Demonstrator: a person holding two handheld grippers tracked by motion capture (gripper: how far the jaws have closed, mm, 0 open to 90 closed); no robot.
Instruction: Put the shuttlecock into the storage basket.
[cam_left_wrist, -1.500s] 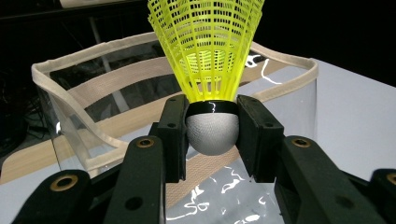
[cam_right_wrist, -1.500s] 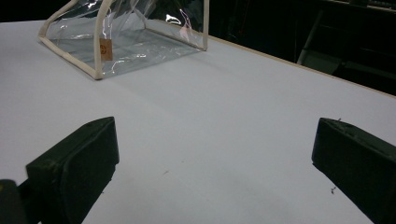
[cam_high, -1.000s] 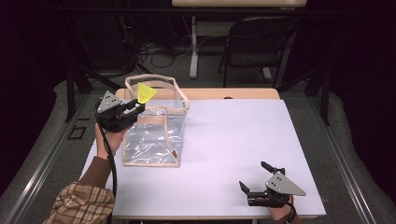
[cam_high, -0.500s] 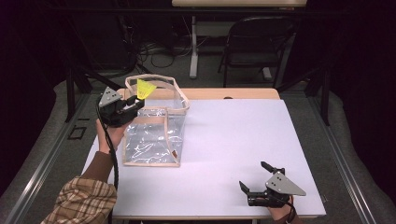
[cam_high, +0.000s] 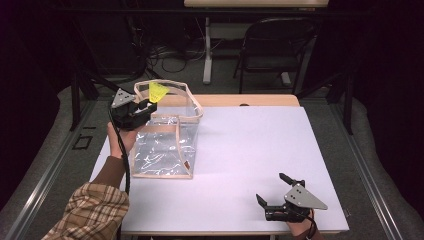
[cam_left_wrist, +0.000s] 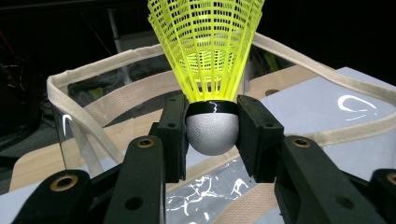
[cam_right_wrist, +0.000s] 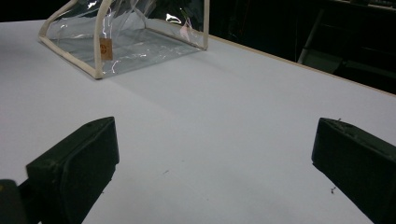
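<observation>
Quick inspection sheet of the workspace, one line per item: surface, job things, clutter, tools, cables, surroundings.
Surface: white table, bare apart from the bag.
Job things: yellow shuttlecock held by its grey cork, skirt up, at the clear bag's open top; bag stands at the table's left, tan-trimmed.
Clutter: nothing seen.
Tools: left tool shut on the shuttlecock; right tool open, at the table's near right corner, holding nothing.
Cables: black cable runs from the left tool along the forearm; loose cords on the floor behind.
Surroundings: dark room, folding chair behind the table.
</observation>
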